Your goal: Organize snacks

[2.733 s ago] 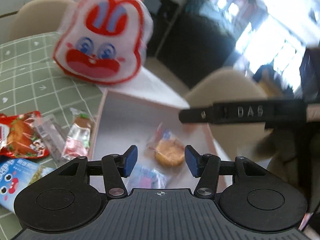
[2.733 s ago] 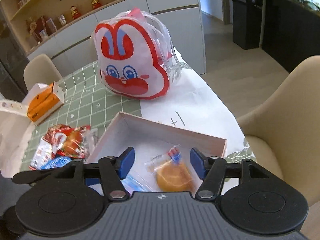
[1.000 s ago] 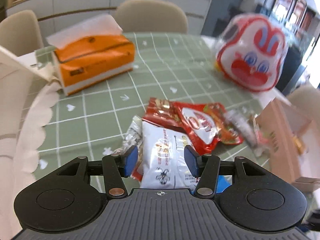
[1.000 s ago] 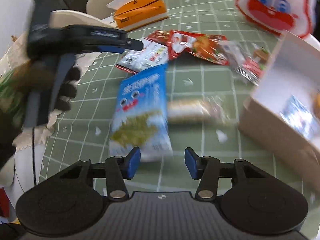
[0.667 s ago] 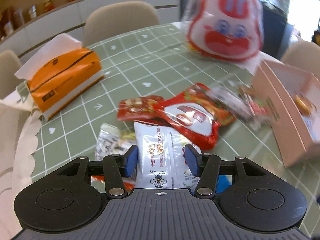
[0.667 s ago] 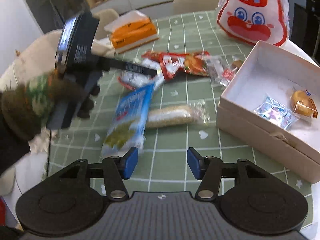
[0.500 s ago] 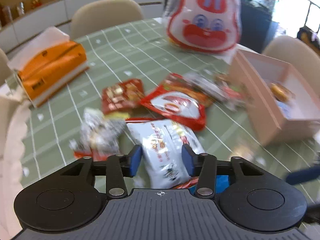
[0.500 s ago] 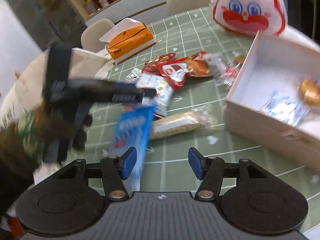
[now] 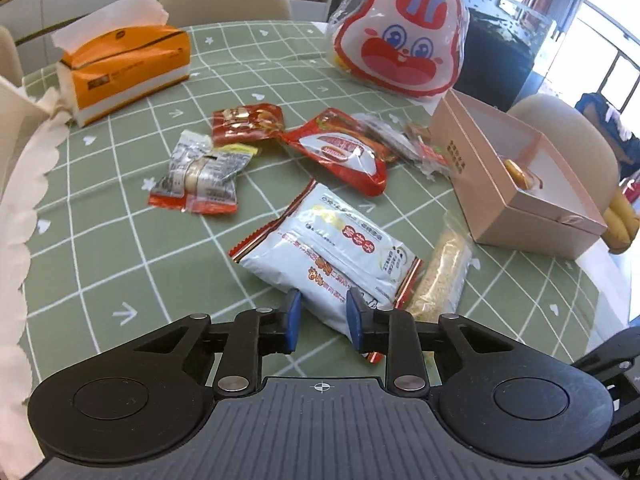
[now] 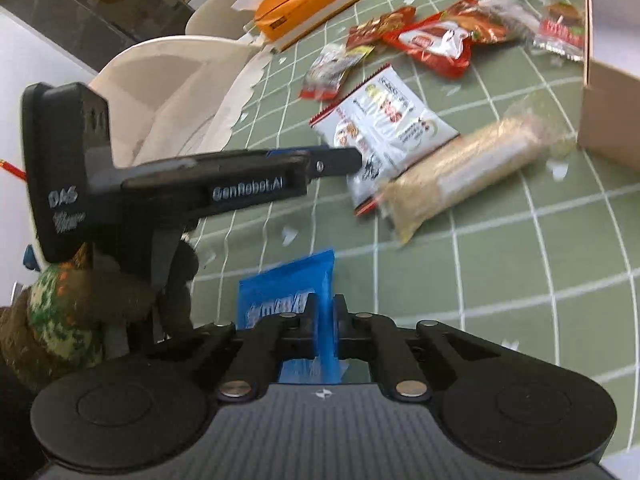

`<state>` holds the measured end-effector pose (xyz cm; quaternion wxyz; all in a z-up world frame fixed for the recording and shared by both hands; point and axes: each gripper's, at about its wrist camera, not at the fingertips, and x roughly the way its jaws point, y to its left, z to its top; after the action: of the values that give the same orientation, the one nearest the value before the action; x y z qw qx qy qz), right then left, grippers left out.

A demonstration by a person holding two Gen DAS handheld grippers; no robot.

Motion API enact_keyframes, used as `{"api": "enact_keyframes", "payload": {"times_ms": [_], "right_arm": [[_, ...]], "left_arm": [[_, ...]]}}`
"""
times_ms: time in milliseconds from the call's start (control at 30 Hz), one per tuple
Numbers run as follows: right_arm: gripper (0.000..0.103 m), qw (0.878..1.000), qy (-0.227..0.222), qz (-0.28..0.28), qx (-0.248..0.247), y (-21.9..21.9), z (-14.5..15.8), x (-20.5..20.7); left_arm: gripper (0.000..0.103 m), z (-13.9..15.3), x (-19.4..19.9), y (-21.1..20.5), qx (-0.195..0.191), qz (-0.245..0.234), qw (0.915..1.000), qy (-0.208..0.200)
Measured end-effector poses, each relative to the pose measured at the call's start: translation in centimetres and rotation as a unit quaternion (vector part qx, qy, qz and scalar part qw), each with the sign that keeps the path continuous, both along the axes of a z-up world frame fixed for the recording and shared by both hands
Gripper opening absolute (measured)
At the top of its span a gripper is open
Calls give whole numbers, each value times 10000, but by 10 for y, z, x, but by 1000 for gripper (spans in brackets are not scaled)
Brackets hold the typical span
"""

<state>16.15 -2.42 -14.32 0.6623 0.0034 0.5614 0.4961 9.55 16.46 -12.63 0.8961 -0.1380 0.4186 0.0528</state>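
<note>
Both grippers have just been closing since half a second ago. From the left wrist, the left gripper (image 9: 322,320) now squeezes the near end of the white snack bag (image 9: 324,250), which earlier lay loose between wider pads; the bag's lower corner is hidden behind the right finger. At 3 o'clock of it lies a clear-wrapped grain bar (image 9: 442,270), partly hidden by the bag and finger, and at 2 o'clock the pink box (image 9: 516,184), its contents mostly hidden by the wall. From the right wrist, blurred, the right gripper (image 10: 325,328) is clamped on the blue snack packet (image 10: 288,292), whose print is unreadable and whose near end is hidden under the gripper body. At 11 o'clock a gloved hand (image 10: 120,280) carries the left gripper.
</note>
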Motion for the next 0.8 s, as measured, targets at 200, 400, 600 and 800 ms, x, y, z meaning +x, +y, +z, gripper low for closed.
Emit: {"api": "enact_keyframes", "payload": {"times_ms": [200, 400, 600, 800], "right_arm": [[3, 9982, -101, -543, -230, -43, 2, 5], [28, 9934, -1017, -203, -497, -47, 10, -18], [52, 9892, -1359, -35, -541, -24, 0, -43], [53, 9848, -1650, -219, -501, -19, -1, -55]], "left_arm": [[26, 3, -14, -1, -227, -90, 9996, -101], [23, 1, -31, -7, -422, -77, 9990, -108], [23, 8, -77, -6, -646, 332, 9974, -6], [23, 8, -113, -3, -1130, 449, 9911, 547]]}}
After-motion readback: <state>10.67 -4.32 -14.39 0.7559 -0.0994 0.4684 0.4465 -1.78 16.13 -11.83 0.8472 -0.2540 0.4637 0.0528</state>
